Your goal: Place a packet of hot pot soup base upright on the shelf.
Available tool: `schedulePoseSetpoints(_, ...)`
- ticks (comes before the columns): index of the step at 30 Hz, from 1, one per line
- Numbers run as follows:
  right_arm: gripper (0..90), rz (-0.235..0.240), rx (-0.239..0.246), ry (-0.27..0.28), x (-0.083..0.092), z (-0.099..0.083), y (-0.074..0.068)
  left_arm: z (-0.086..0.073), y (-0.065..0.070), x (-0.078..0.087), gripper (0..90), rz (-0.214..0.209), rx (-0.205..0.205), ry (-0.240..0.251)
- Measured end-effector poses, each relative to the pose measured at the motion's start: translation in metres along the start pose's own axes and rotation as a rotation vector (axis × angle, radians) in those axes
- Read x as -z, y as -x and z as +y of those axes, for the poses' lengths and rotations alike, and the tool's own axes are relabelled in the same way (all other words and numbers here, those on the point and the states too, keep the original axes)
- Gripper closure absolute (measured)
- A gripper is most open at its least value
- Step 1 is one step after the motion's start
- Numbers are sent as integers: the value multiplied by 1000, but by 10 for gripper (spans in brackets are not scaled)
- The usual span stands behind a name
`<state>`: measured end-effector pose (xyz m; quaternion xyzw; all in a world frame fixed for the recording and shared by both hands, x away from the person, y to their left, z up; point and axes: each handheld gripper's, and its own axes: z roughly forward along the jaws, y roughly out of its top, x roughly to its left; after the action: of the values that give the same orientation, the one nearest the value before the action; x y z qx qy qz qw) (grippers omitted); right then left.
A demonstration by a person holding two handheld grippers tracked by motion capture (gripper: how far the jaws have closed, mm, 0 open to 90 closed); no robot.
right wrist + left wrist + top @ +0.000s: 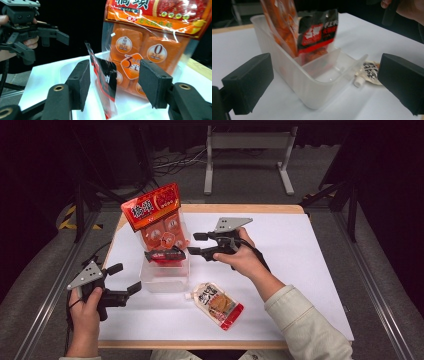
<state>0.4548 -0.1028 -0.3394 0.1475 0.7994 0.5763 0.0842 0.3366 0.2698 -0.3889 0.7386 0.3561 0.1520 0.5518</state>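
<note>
Standing upright in a clear plastic bin (165, 280) on the white desk (300, 270), a black-and-red snack packet (165, 255) leans against a tall orange bag of individually wrapped cakes (157, 217) that rises from the far part of the same bin. In the right gripper view the packet (105, 80) sits between the two black jaws of the right hand-held gripper (113, 82), but the pads stand clear of it on both sides: the jaws are open and nothing is gripped. From above, that right hand-held gripper (192, 243) is just beside the bin's right edge, pointing left toward the packet.

The left hand-held gripper (125, 277) hovers near the bin's left side with its jaws spread wide and empty; its own view looks across the bin wall (312, 85) at the packet (318, 32) and the orange bag (282, 22).

A spouted pouch (217, 304) with a red end lies flat on the desk just in front of the bin, apart from both grippers.
</note>
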Motion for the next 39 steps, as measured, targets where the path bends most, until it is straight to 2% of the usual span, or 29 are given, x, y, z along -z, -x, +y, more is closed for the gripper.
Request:
schedulePoseSetpoints(2,414,-8,0,-9,6,-1,-1,1,1,-1,15,2,-14,-1)
schedulePoseSetpoints(6,408,-26,-2,-19,17,-3,-1,2,2,-2,15,-2,-15,3)
schedulePoseSetpoints(11,405,-54,-3,-46,33,-7,-2,3,3,-3,16,1,-28,-15)
schedulePoseSetpoints(16,387,-46,3,-62,44,-11,-4,3,3,-4,17,-10,-35,-18)
schedulePoseSetpoints(23,364,-29,-3,-43,55,-13,-9,3,4,-3,17,-18,-31,-22)
schedulePoseSetpoints(25,364,-24,-11,-49,57,-13,-10,4,4,-4,18,-19,-34,-26)
schedulePoseSetpoints(27,349,-22,-18,-78,59,-14,-12,4,4,-4,18,-21,-34,-28)
schedulePoseSetpoints(33,322,-15,-12,-64,60,-18,-18,4,4,-3,19,-18,-32,-31)
schedulePoseSetpoints(35,284,-14,-17,-62,58,-22,-21,4,4,-3,19,-16,-33,-29)
schedulePoseSetpoints(37,286,-19,-8,-71,55,-25,-22,4,4,-3,19,-14,-33,-28)
schedulePoseSetpoints(39,325,-5,3,-79,53,-27,-24,4,4,-3,19,-14,-35,-27)
